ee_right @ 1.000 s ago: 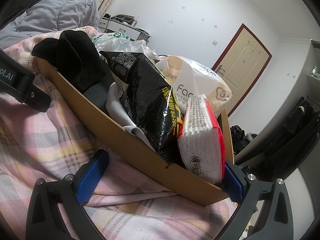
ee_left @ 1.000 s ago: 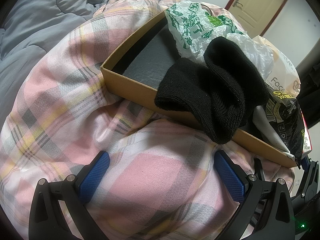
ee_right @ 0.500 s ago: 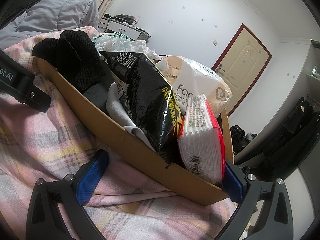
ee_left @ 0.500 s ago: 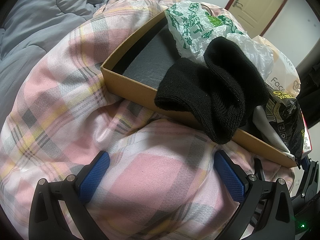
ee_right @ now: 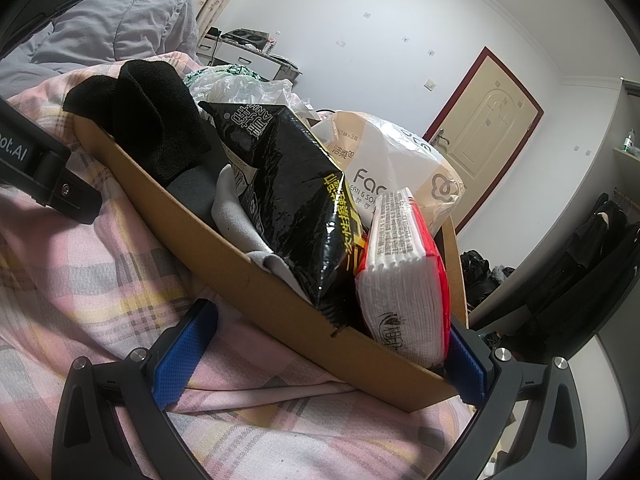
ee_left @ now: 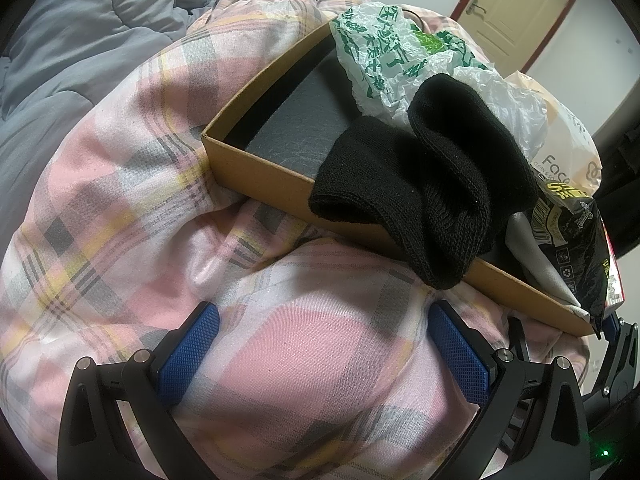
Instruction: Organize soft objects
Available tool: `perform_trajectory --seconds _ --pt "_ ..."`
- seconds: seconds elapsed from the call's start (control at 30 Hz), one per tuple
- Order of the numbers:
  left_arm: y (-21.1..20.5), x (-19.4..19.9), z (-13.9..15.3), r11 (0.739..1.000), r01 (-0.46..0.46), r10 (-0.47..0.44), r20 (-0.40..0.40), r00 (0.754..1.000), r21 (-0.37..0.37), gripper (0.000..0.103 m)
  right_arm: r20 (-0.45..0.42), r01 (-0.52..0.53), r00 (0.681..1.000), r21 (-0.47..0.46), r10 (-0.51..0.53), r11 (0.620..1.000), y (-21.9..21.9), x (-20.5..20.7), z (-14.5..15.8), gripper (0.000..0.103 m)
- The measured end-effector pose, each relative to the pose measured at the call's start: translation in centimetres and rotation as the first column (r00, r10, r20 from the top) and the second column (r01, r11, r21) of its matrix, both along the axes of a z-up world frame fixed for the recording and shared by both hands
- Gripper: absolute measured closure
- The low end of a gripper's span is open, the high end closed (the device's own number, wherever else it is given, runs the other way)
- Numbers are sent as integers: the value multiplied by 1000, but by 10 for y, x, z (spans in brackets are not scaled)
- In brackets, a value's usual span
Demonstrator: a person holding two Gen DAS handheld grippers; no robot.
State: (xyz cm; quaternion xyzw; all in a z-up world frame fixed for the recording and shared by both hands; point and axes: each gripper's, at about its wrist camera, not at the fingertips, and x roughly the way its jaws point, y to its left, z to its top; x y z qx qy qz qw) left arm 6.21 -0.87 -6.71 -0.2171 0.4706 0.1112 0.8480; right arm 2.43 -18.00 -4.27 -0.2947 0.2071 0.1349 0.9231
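A shallow cardboard box [ee_left: 256, 168] [ee_right: 256, 276] rests on a pink plaid quilt [ee_left: 132, 184] [ee_right: 72, 280]. A black knit sock [ee_left: 432, 184] [ee_right: 156, 128] drapes over its near wall. Inside lie a green-printed plastic bag [ee_left: 384, 56], a beige tissue pack [ee_left: 568, 160] [ee_right: 400, 164], a black snack bag [ee_right: 296, 196] [ee_left: 572, 240], a red-and-white tissue packet [ee_right: 404, 276] and a grey cloth [ee_right: 236, 216]. My left gripper [ee_left: 322, 344] is open over the quilt, short of the box. My right gripper [ee_right: 320, 356] is open, its fingers wide at the box's right corner.
A grey duvet [ee_left: 72, 40] [ee_right: 112, 20] lies beyond the quilt on the left. A cream door [ee_right: 488, 124] with a red frame stands in the far wall, and dark clothes [ee_right: 600, 236] hang at the right. A low white cabinet [ee_right: 244, 52] stands by the curtain.
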Motion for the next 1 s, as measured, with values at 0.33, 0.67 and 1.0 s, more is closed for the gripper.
perform_trajectory --seconds 0.33,0.67,1.0 --pt "1 1 0 1000 1 -1 0 1000 -1 0 -1 0 1000 -1 0 1000 0 0 0 1" --pt "2 3 -1 1000 1 -1 0 1000 -4 0 1 0 1000 -2 0 1000 0 1 1 1" --pt "2 4 0 1000 3 -3 -6 1000 -1 0 0 0 1000 0 0 1000 0 1 0 1"
